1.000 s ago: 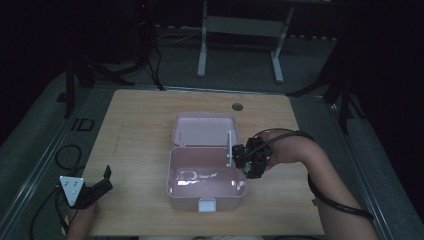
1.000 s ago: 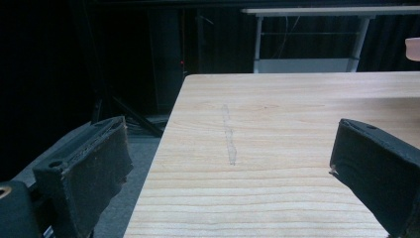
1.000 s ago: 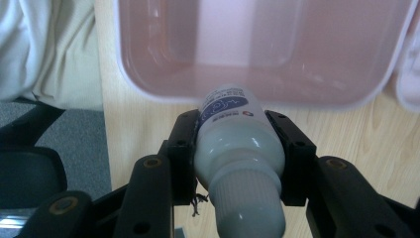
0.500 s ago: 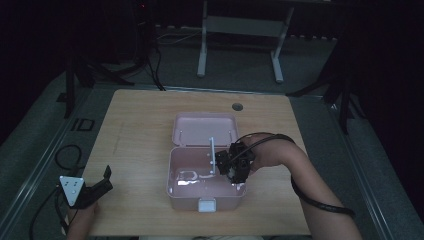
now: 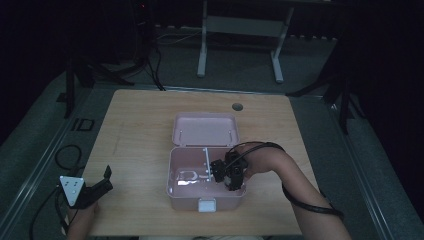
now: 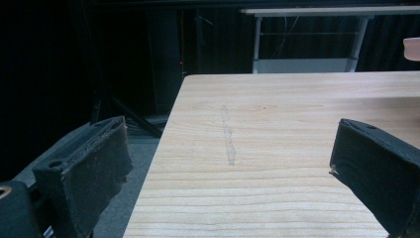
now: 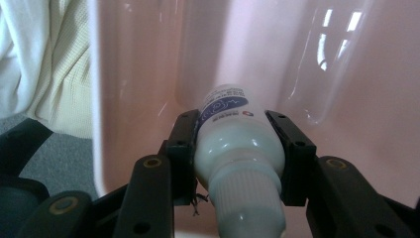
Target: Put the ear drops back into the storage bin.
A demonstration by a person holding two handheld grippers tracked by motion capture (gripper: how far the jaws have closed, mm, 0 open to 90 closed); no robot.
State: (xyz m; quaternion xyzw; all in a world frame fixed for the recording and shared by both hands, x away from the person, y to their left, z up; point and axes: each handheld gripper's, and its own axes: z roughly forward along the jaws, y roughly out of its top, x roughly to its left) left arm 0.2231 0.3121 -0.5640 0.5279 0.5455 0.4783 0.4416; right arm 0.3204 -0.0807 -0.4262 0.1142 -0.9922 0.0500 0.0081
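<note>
The right tool (image 7: 233,148) pinches a small white bottle (image 7: 237,163) between its jaws, cap end toward the camera, down inside the open pink box (image 5: 175,192). The bottle's label bears blue swirls and a red mark; its writing is too small to read. The left tool (image 6: 230,163) rests spread apart above the table (image 6: 277,114), well apart from the box.

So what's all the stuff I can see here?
Box: one, pink, open, near the table's front edge, lid lying flat behind it.
Bottle: one, white with a blue-printed label, inside the box, clamped in the right gripper.
Table: one, light wood, round hole near its far edge.
Left gripper: one, black fingers apart, front-left corner.
Right gripper: one, black, fingers shut on the bottle.
Forearm: one, reaching in from the right.
</note>
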